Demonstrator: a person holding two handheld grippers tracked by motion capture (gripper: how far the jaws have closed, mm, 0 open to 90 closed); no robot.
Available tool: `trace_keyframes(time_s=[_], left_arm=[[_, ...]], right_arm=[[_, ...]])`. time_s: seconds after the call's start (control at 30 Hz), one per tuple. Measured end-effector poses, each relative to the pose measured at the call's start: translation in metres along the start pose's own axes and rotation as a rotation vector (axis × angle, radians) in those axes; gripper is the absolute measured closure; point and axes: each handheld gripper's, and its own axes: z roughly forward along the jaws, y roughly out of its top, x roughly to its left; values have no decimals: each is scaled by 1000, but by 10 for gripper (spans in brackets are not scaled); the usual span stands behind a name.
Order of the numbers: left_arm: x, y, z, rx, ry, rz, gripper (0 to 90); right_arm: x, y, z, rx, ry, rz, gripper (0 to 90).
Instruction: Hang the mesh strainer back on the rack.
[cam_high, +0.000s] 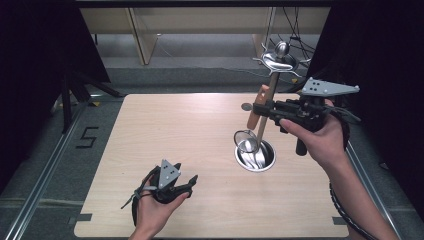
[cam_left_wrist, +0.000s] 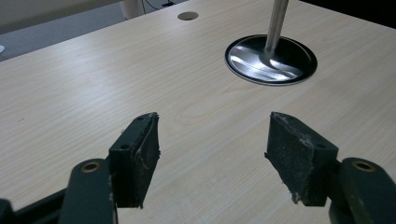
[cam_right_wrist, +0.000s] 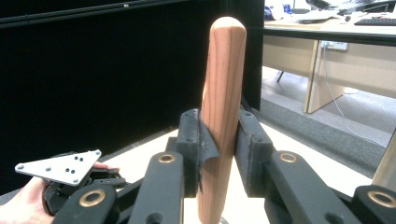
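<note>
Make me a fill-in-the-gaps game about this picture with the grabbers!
1. The right gripper is shut on a ____ handle.
2. The left gripper has its jaws ____.
3. The shiny metal pole stands on a ____ silver base.

Missing words: wooden; open; round

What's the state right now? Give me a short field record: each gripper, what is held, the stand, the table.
right gripper: shut on the wooden handle, held upright above the table
held thing: small strainer with wooden handle, mesh end down, close beside the stand pole
left gripper: open, nothing between its jaws, low over the table
stand: upright pole on a round metal base, hooks at its top
table: light wood, with a small round hole near its far edge
</note>
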Motion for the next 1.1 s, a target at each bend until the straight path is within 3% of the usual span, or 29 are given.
trace_keyframes(time_s=[0.2,0.27,0.33,0.6,1.1], left_arm=[[-1,-1,1,13,10,-10,336],[0,0,1,9,2,6,336],[-2,-1,0,9,17,-11,337],[-1,0,-2,-10,27,-15,342],[-2,1,-1,-9,28,-5,342]], right_arm=[[0,4,0,-1,-16,-12,742],[-1,5,0,-1,-17,-15,742],[-1,7,0,2,-22,-20,742],[-4,10,2,-1,-28,-32,742],[-7,18,2,8,-46,-10,742]])
